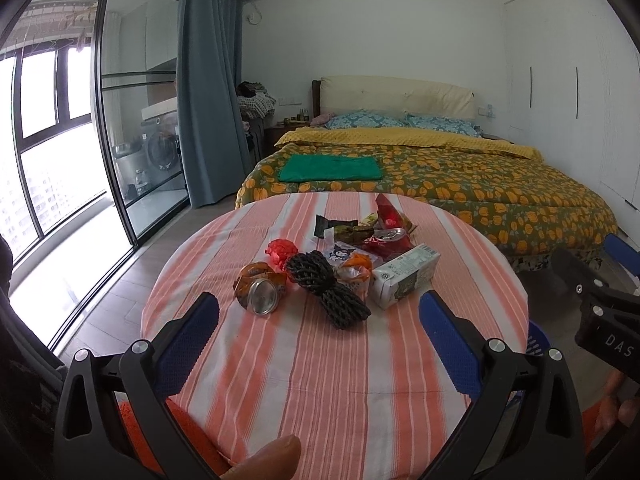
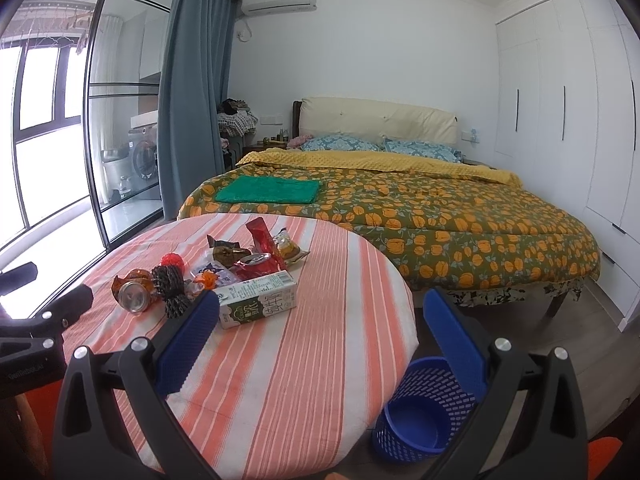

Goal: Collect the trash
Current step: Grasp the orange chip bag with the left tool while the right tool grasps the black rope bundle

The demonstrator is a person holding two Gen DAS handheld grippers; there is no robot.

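Hovering above the near edge of the round surface (image 1: 320, 380) draped in an orange-and-white striped cloth, the left tool (image 1: 320, 316) has its blue-padded fingers spread wide and empty; the right tool (image 2: 322, 312) hangs just as wide and empty over the surface's right rim. Beside that rim, on the floor, stands a blue perforated plastic waste basket (image 2: 420, 412). Further in, the trash lies clustered near the middle of the surface: a crushed orange drink can (image 1: 261, 287) on its side at the left, a coiled bundle of dark rope (image 1: 326, 286) touching it, and a white-and-green milk carton (image 1: 404, 278) lying flat at the right. Behind these sit a crumpled red wrapper (image 1: 283, 251), a crushed red can (image 1: 390, 238) and dark snack wrappers (image 1: 340, 228). Beyond the surface is a bed with an orange-flowered green quilt (image 1: 460, 184), a folded green cloth (image 1: 330, 168) on it.
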